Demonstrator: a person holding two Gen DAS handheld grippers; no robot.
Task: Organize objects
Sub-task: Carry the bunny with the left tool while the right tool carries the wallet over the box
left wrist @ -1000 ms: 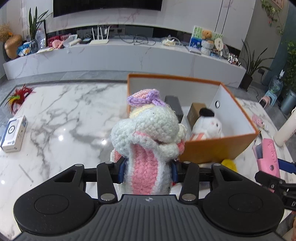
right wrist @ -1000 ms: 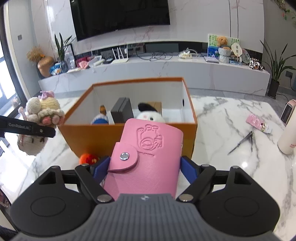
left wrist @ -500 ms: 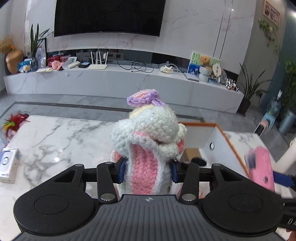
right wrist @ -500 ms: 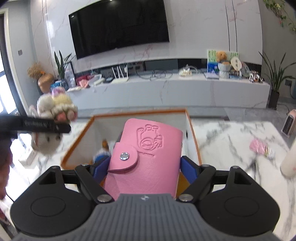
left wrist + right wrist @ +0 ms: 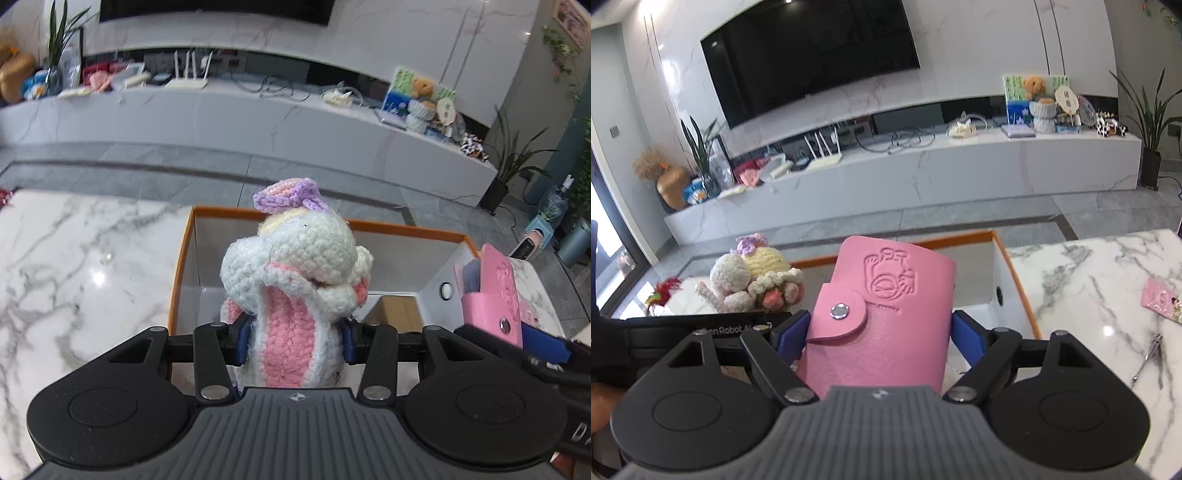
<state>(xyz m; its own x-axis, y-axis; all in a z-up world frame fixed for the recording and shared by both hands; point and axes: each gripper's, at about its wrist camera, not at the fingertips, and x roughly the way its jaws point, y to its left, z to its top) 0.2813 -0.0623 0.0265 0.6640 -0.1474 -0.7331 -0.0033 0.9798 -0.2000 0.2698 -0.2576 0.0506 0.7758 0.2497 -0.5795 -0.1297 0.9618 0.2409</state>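
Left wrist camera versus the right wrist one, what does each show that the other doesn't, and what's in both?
Only the left wrist view shows the brown cardboard carton lying inside the box. Only the right wrist view shows the scissors and a pink packet on the marble table. Both show the orange box, the crocheted bunny clamped in the left gripper, and the pink wallet clamped in the right gripper.
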